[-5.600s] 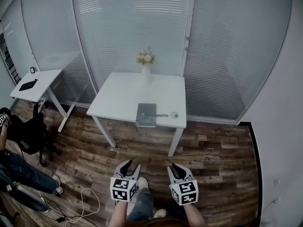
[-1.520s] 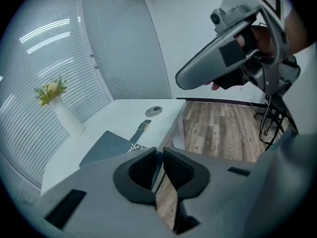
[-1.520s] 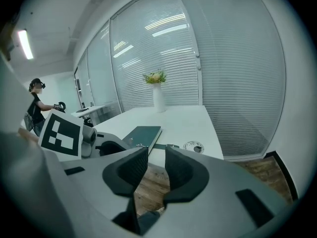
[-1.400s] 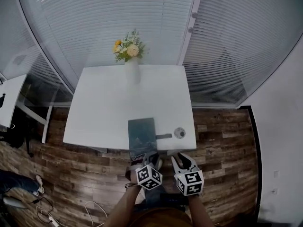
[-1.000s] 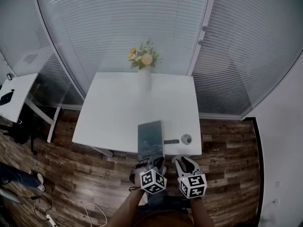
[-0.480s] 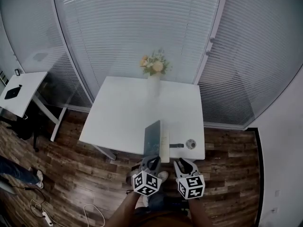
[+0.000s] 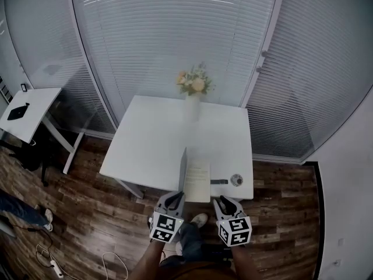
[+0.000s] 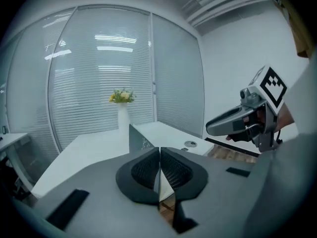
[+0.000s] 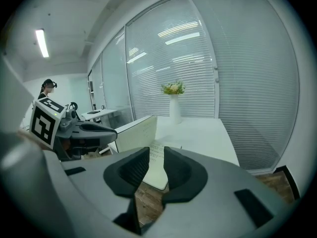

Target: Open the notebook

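The notebook [image 7: 197, 181] lies at the front edge of the white table [image 7: 157, 139]. Its dark cover [image 7: 183, 169] stands almost upright, and a pale written page shows beside it. My left gripper [image 7: 175, 197] is shut on the cover's near edge [image 8: 159, 178], its jaws having just been closing on that thin sheet. The raised cover [image 8: 138, 140] shows beyond them. My right gripper [image 7: 225, 202] hovers off the table's front edge, right of the notebook. It is open, its jaws have just been closing a little, and nothing is gripped. The open page [image 9: 157, 163] shows through their gap.
A white vase with flowers [image 7: 192, 101] stands at the table's far edge. A black pen [image 7: 218, 182] and a small round object [image 7: 236, 180] lie right of the notebook. A side table [image 7: 29, 112] is at far left. Glass walls with blinds stand behind.
The cover has gone from flat to nearly upright, baring the page. My left gripper has moved left and up with it and rolled. The right gripper has barely moved.
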A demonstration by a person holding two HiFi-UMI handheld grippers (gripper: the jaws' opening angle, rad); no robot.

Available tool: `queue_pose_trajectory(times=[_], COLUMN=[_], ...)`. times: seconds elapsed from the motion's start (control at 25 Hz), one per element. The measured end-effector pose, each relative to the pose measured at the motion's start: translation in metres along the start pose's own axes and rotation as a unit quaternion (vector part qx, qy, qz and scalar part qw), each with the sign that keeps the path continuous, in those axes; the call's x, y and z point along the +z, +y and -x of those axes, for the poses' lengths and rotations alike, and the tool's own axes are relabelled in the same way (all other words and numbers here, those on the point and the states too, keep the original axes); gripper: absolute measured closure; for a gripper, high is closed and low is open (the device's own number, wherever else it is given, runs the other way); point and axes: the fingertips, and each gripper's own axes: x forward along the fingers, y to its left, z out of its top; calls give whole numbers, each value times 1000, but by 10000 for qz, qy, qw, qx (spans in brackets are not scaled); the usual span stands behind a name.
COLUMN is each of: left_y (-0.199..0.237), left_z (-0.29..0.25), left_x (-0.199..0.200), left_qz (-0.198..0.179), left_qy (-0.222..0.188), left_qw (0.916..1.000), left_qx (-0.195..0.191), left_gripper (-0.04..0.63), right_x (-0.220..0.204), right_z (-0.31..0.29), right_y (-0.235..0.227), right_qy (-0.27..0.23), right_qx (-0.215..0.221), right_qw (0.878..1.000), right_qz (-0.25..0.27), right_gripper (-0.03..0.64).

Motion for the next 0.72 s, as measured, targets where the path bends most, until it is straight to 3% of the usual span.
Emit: queue_pose_trajectory(times=[0.12,0.4,0.56,0.72], left_y=[14,50,79,105], left_z=[9,29,38,45], left_x=[-2,-17,-40,-72], left_qz=[480,1199,1761,2369], left_qy=[-200,-326,-341,-234], left_qw=[9986,9914,9811,9652], left_qx=[48,408,724,1084], left_gripper=[561,561,560,557], right_x=[-1,-2,-3,-5], right_z=[-2,-6,-11,-14], right_y=[1,2,1,-3], right_qy=[10,59,109,177], right_qx=[13,27,44,36], right_qw=[10000,10000,9999,9998], right_qz=[2,-46,-35,-26], right_gripper=[512,514,515,515])
